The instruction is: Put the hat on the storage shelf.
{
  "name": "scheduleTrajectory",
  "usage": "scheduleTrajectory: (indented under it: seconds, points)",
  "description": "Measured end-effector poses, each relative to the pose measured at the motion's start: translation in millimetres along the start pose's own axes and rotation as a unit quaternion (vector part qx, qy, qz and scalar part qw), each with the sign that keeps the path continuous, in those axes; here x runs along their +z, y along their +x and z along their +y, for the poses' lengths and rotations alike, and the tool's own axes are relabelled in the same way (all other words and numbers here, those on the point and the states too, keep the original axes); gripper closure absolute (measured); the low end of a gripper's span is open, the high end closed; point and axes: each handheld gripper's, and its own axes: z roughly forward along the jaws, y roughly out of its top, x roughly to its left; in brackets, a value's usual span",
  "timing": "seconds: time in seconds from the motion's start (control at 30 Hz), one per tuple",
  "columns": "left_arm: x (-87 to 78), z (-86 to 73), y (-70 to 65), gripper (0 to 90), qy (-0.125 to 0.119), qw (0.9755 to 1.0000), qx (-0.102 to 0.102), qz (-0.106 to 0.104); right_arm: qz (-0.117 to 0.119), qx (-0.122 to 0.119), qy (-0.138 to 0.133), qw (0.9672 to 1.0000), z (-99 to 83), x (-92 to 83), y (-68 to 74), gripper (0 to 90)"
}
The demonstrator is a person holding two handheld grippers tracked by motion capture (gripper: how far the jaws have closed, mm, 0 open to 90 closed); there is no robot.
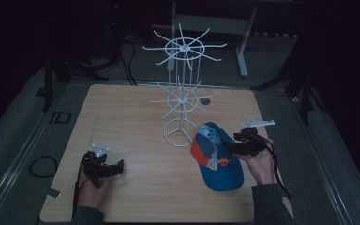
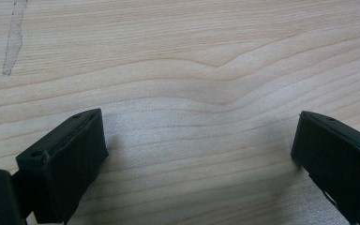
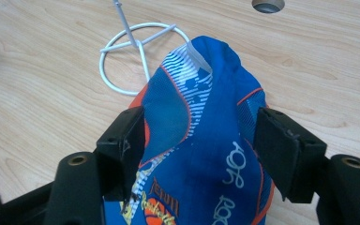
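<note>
the blue cap [image 1: 216, 157] lies on the desk [image 1: 131, 122] toward its right edge, crown end just beside the ring base of the white wire rack [image 1: 182, 96]. the right gripper [image 1: 228, 145] straddles the cap, and in the right gripper view the cap [image 3: 201, 140] bunches up between the jaws: the left pad [image 3: 124, 140] touches fabric, the right pad [image 3: 281, 150] sits at the cloth's edge, so whether it truly pinches i cannot tell. risk here: soft fabric slips from a loose hold, or the cap drags into the rack base [image 3: 138, 47] and tips the stand. the left gripper [image 1: 108, 168] rests near the desk's near left corner, released, jaws wide over bare wood [image 2: 192, 70] in its own view. the high view gives the rack's hooks; the right gripper view gives the pad contact.
</note>
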Motion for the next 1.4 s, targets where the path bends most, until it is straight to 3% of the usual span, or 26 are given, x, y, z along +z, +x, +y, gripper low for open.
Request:
scheduleTrajectory:
  seconds: [0.37, 0.47, 1.4]
  points:
    - [-0.2, 0.1, 0.3, 3.9, 0.001, 1.0, 0.002, 0.0, -0.002, -0.009, 0.014, 0.9999, 10.6, 11.3, -0.6, 30.2]
    - [-0.2, 0.1, 0.3, 3.9, 0.001, 1.0, 0.002, 0.0, 0.008, -0.005, 0.015, 0.9998, 14.1, 14.0, -1.6, 30.2]
    - [-0.2, 0.0, 0.2, 3.9, 0.001, 1.0, 0.001, 0.0, 0.006, 0.005, 0.054, 0.9985, 27.7, 44.7, -13.6, 32.4]
